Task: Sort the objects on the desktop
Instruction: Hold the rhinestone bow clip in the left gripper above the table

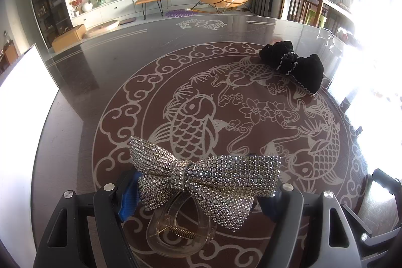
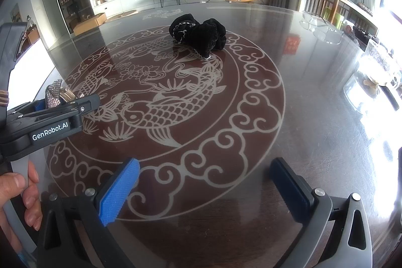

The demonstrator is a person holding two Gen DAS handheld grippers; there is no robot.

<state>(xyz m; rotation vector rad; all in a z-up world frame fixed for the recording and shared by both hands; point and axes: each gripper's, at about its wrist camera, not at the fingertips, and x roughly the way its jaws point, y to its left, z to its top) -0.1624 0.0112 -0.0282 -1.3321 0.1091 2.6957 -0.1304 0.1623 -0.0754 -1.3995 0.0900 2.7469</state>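
Centrally, we are holding the rhinestone bow clip crosswise in the left gripper, its blue pads pressing the bow's two ends; the long axis is running left to right, and the clear claw with its spring is pointing back toward the camera. Our right gripper is hovering wide and empty over the glass table. Ahead, the black velvet bow is lying near the far edge, well apart, leaving open surface between.
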